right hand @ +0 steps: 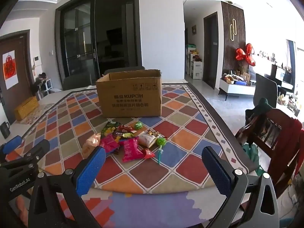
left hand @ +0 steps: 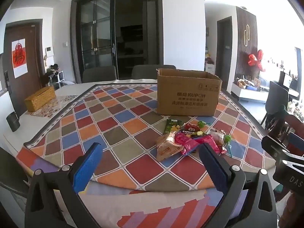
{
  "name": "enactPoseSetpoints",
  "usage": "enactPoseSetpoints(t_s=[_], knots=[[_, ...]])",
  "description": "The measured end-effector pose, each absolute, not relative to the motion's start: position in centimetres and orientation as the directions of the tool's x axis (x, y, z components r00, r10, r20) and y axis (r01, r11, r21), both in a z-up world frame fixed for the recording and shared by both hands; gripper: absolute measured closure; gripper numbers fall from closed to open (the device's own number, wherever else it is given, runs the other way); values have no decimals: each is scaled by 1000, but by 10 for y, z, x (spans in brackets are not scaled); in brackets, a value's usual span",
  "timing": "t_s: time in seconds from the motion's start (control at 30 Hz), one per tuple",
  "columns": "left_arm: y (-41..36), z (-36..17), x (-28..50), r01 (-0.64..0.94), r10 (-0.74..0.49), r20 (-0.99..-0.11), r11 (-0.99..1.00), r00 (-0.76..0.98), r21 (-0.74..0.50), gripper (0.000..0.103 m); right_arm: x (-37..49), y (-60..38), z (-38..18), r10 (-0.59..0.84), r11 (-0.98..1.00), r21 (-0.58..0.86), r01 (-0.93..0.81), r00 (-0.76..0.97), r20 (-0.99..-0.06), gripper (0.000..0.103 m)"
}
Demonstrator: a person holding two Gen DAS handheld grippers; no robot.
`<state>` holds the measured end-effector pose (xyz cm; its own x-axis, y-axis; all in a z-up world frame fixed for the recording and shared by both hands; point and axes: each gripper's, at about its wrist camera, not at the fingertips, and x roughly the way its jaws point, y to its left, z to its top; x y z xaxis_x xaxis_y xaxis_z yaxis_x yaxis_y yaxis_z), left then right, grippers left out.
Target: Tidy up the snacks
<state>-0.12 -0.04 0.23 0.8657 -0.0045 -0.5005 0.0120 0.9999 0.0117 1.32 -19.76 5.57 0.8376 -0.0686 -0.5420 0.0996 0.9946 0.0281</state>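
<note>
A counter (left hand: 133, 117) covered with a cloth of red, blue, orange and olive diamond checks fills the middle of both wrist views. Toward its far side stands an open cardboard box (left hand: 187, 93), upright, with dark printed lettering on its front face and its top flaps folded out of the way. On the cloth just in front of the box lies a loose pile of snacks (right hand: 131, 140): a green packet (right hand: 108, 128) nearest the box, a dark packet with red on it (right hand: 121, 131), two bright pink packets (right hand: 131, 150) lying side by side, a tan packet (left hand: 167, 148) at the pile's left edge, a pale wrapped piece (right hand: 148, 138), a small red sachet (right hand: 149, 153), and a green lollipop (right hand: 161, 142) on a pale blue stick at the right edge. A second green round sweet (right hand: 138, 125) sits a little apart, closer to the box. The left claw (left hand: 150, 163) hovers near the counter's front edge, its blue-padded fingers (left hand: 86, 168) spread wide, pinching nothing. The right claw (right hand: 153, 168) is beside it, likewise spread wide and empty, with the snack pile ahead between its fingers. At the counter's far left lie a yellow woven box (left hand: 39, 98) and a dark mug (right hand: 4, 130).
</note>
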Motion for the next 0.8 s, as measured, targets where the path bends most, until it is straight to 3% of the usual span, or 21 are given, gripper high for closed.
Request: enactPoseSetpoints(t_s=[0.8], knots=[[-1, 5, -3, 15, -7, -492, 1000, 871, 12, 0, 13, -199, 56, -63, 994, 42, 102, 837, -543, 1]])
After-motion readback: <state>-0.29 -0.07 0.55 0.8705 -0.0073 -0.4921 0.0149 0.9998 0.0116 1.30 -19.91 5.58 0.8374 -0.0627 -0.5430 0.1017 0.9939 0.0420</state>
